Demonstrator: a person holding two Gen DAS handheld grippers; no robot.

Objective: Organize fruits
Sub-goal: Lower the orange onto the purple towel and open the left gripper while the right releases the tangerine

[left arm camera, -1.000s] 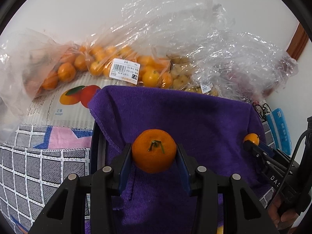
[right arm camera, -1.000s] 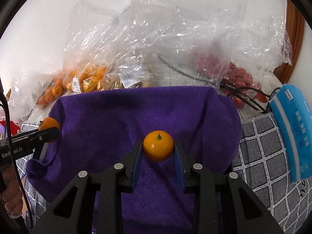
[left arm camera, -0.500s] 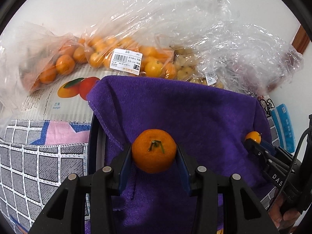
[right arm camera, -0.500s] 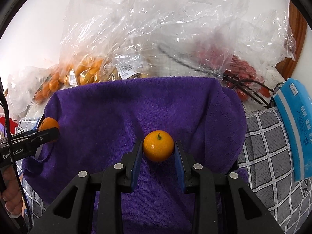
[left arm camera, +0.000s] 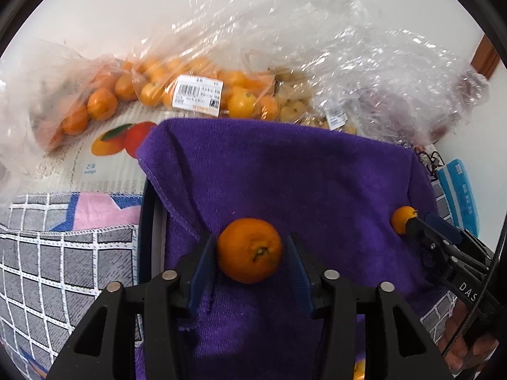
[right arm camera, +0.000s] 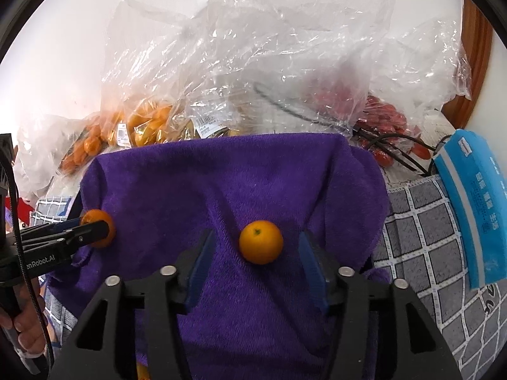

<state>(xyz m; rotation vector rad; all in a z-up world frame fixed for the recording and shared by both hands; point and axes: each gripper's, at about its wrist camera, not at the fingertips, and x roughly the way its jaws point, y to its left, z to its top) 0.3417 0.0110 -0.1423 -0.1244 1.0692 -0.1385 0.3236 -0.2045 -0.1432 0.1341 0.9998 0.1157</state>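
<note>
My left gripper (left arm camera: pixel 249 264) has its jaws spread, with gaps on both sides of a mandarin (left arm camera: pixel 249 250) that lies on the purple towel (left arm camera: pixel 285 174). My right gripper (right arm camera: pixel 256 261) is open wide; a smaller orange fruit (right arm camera: pixel 260 241) lies on the towel (right arm camera: pixel 221 183) between its blue pads, touching neither. The right gripper also shows at the right of the left wrist view (left arm camera: pixel 408 226) beside that small fruit (left arm camera: pixel 401 219). The left gripper shows at the left of the right wrist view (right arm camera: pixel 98 229) with the mandarin (right arm camera: pixel 95 217) behind its fingers.
Clear plastic bags of oranges (left arm camera: pixel 152 91) and small yellow fruit (left arm camera: pixel 294 110) lie behind the towel. A bag of red fruit (right arm camera: pixel 386 120) sits at back right. A blue packet (right arm camera: pixel 475 202) lies on the grey checked cloth (right arm camera: pixel 421 237). A black basket rim (left arm camera: pixel 147 221) shows under the towel.
Both grippers have opened. The mandarin and the small orange fruit have dropped from the jaws onto the purple towel and rolled a little. Both grippers have moved closer to the towel.
</note>
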